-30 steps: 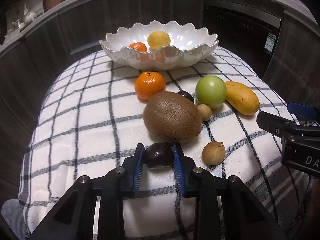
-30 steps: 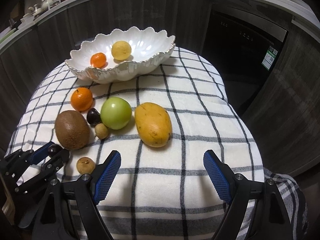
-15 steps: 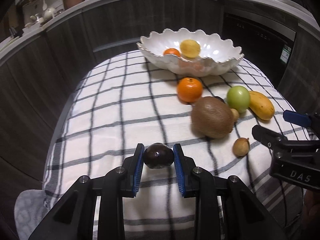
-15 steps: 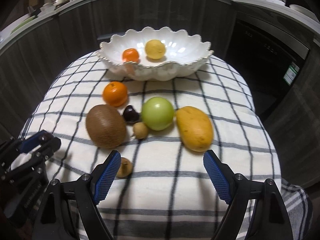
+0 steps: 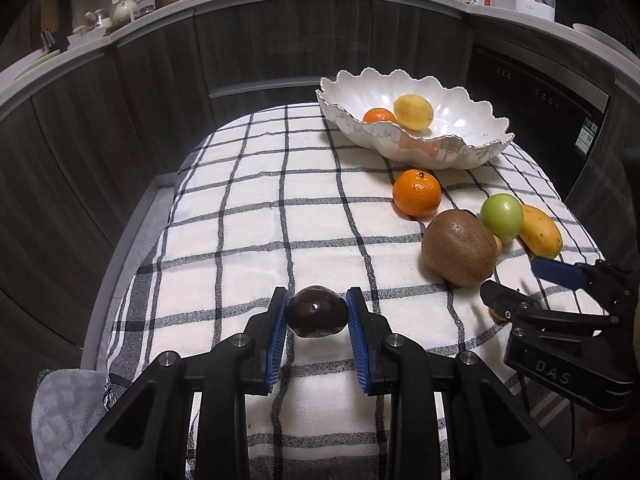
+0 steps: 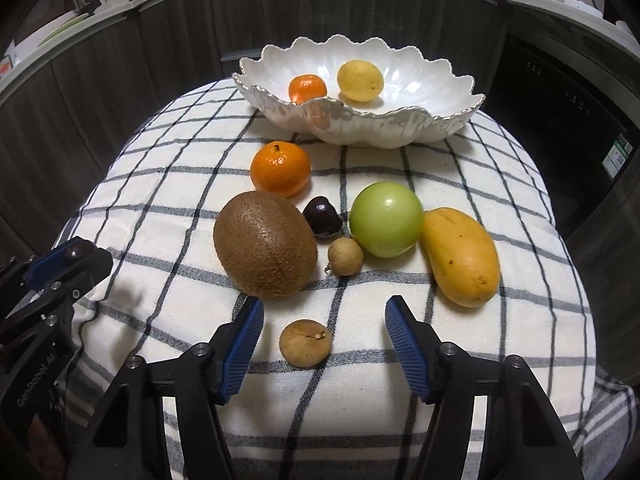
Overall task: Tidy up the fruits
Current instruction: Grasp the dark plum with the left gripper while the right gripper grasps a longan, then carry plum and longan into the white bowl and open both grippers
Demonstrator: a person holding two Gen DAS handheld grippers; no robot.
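Observation:
My left gripper [image 5: 317, 312] is shut on a dark purple plum [image 5: 317, 311] and holds it above the checked cloth, left of the fruit group. My right gripper [image 6: 324, 332] is open around a small brown longan [image 6: 305, 343] on the cloth. Beyond it lie a kiwi [image 6: 265, 243], a second dark plum [image 6: 322, 216], another longan [image 6: 345, 256], a green apple [image 6: 386, 219], a mango [image 6: 462, 256] and a mandarin [image 6: 280, 168]. The white scalloped bowl [image 6: 396, 124] at the back holds a mandarin [image 6: 307, 89] and a lemon [image 6: 360, 80].
The checked cloth [image 5: 256, 216] covers a small table; its left half is bare. Dark cabinet fronts [image 5: 120, 92] curve close behind and to the left. A dishwasher front [image 6: 560, 120] stands at the right. My left gripper shows at the left edge of the right wrist view [image 6: 68, 264].
My left gripper has carried the plum up and to the left, away from the kiwi. My right gripper has moved forward and left over the near longan, and its jaws have narrowed.

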